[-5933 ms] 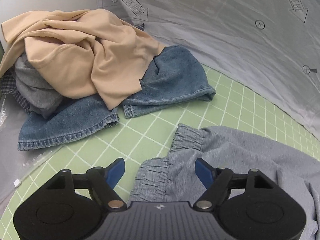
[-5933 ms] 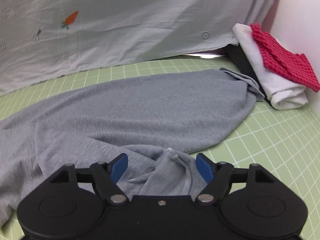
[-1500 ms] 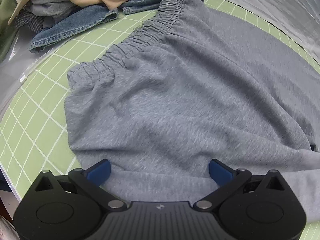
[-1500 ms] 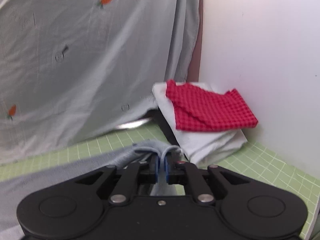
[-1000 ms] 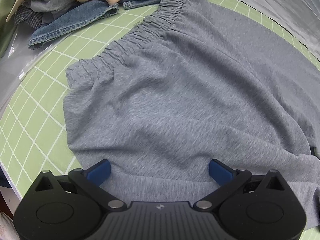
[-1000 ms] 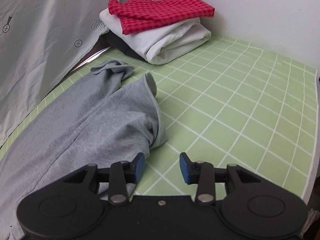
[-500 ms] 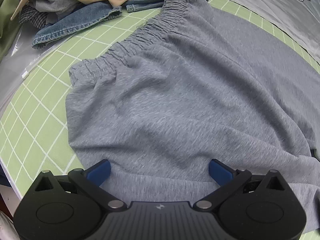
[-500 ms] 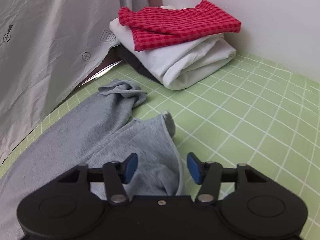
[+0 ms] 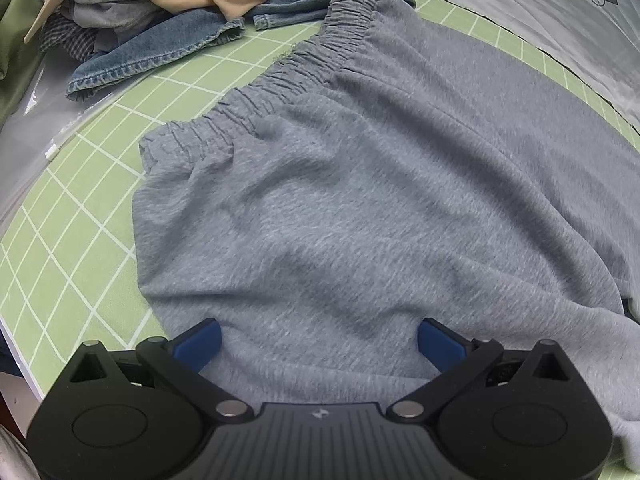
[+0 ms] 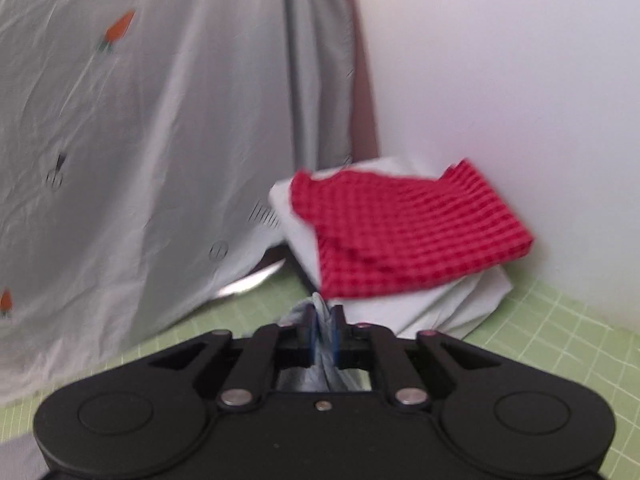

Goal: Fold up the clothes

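Right claw (image 10: 324, 334) is pinching grey sweatpants (image 9: 380, 208) fabric, jaws easing apart; left claw (image 9: 320, 338) is hovering wide apart over sweatpants spread on the table (image 9: 72, 216). No readable writing.

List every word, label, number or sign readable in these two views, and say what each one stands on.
No words or numbers can be read.
Circled plus with a small dark pointer: printed on the grey sheet, left wrist view.
Small logo mark, no letters: on the left gripper.
Carrot pictures and circled marks: on the grey sheet, right wrist view.
Dark strokes near the folded pile: too blurred to read.
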Motion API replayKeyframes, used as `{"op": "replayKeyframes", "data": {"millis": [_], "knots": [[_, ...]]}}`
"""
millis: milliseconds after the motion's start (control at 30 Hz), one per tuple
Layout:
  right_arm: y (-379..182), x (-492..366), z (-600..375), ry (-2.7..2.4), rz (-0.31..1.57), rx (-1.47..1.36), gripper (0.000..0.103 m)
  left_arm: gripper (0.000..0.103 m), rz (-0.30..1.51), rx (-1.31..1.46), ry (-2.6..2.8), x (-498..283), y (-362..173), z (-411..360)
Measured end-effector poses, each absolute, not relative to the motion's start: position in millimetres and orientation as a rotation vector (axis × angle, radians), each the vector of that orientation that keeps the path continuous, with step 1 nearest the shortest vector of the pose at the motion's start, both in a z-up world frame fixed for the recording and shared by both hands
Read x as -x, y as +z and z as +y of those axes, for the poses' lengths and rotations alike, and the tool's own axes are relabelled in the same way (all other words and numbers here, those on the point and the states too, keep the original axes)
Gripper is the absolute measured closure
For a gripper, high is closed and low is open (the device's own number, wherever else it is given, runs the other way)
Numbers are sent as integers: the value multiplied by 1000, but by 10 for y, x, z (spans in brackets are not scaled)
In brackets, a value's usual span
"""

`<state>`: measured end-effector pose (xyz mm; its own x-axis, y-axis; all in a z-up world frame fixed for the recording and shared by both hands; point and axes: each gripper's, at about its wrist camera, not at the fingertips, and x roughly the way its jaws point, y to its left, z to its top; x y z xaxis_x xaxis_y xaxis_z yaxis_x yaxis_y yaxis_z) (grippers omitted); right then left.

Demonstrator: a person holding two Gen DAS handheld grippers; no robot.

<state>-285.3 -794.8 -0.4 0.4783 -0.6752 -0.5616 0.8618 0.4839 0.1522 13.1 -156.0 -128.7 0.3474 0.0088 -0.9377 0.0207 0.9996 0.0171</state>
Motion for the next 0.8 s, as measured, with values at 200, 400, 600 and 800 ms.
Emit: {"op": "replayKeyframes", "data": {"millis": [200, 400, 600, 800], "knots": [[-545, 3192, -7618, -1110, 476, -613, 61, 0, 1207, -20, 5, -112, -1287, -1566], [-919, 3541, -7403, -1205, 505, -738, 61, 0, 1233, -22, 0, -164, -1285, -1555], [-1059, 3580, -7260, -1180, 522, -803, 52, 0, 1211, -16, 58, -168, -1187, -1448], [-1126, 3478, -7178, -1151, 552, -846, 41, 1, 1118, 94, 163, -169, -1030, -1010]]}}
